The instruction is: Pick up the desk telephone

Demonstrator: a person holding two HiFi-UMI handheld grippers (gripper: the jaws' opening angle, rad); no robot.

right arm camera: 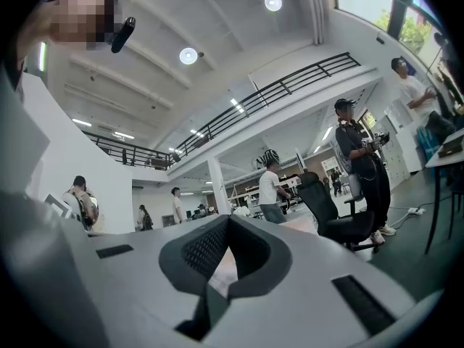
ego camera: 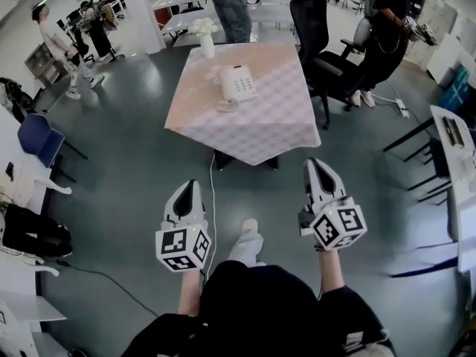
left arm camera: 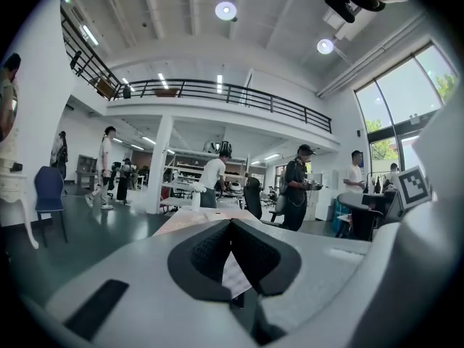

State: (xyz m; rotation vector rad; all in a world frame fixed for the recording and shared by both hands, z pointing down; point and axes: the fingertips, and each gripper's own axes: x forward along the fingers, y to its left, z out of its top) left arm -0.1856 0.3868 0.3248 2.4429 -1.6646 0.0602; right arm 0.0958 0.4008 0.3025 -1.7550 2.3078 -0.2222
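A white desk telephone point(ego camera: 235, 85) lies on a small table with a pale pink checked cloth point(ego camera: 279, 129), in the upper middle of the head view. My left gripper point(ego camera: 189, 187) and right gripper point(ego camera: 315, 164) are held over the floor in front of the table, well short of it. Both point at the table with jaws shut and nothing between them. In the left gripper view the table edge point(left arm camera: 190, 218) shows just past the closed fingertips point(left arm camera: 230, 227); the phone is hidden there. The right gripper view shows its shut fingertips point(right arm camera: 226, 223) and a sliver of the cloth.
A white vase with flowers point(ego camera: 205, 37) stands at the table's far left corner. A black office chair point(ego camera: 321, 50) sits right of the table, a blue chair point(ego camera: 41, 140) at far left. People stand behind the table. A cable point(ego camera: 213, 199) runs across the floor; desks line both sides.
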